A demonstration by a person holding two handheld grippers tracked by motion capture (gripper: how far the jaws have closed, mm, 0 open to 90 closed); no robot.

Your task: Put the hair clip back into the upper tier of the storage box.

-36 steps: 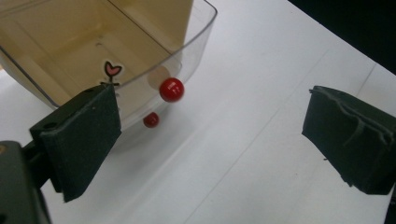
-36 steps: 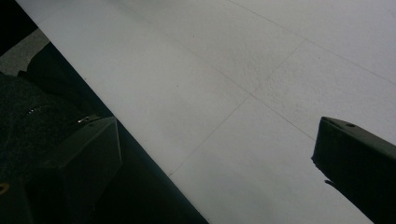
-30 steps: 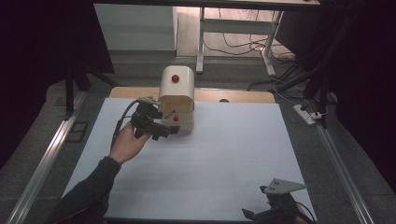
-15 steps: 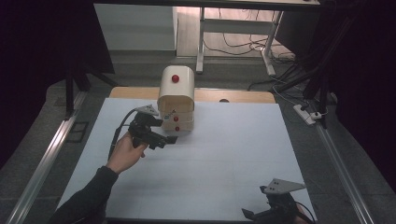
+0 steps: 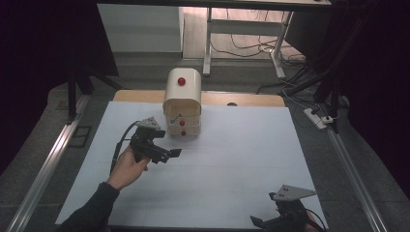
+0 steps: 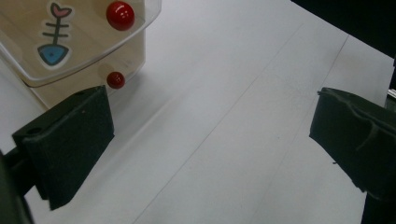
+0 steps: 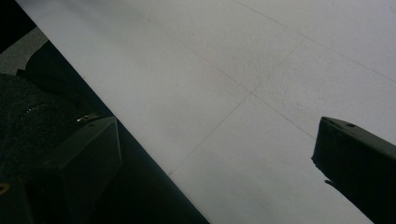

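Observation:
A cream box [image 5: 183, 104] with a rounded top stands at the back middle of the white table [image 5: 241, 145]. It has a red knob [image 5: 181, 81] on its lid and two more on its front. In the left gripper view the box [image 6: 70, 42] shows a fish sticker [image 6: 52, 39] and red knobs [image 6: 120, 15]. My left gripper [image 5: 169, 155] hovers just in front of the box and a little to its left, apart from it. Its jaws have just been opening and stand wide with nothing between them [image 6: 210, 116]. My right gripper [image 5: 263, 223] rests at the table's front right edge, open and holding nothing [image 7: 215, 149].
A wooden strip [image 5: 251, 99] runs along the table's far edge behind the box. Metal rails [image 5: 43, 169] flank the table on both sides. Beyond it are desk legs and cables [image 5: 241, 43] on the floor. A power strip [image 5: 316, 118] lies off the right side.
My left gripper has drawn back from the box's front toward the person and sunk a little, its jaws wider. The right gripper has stayed put.

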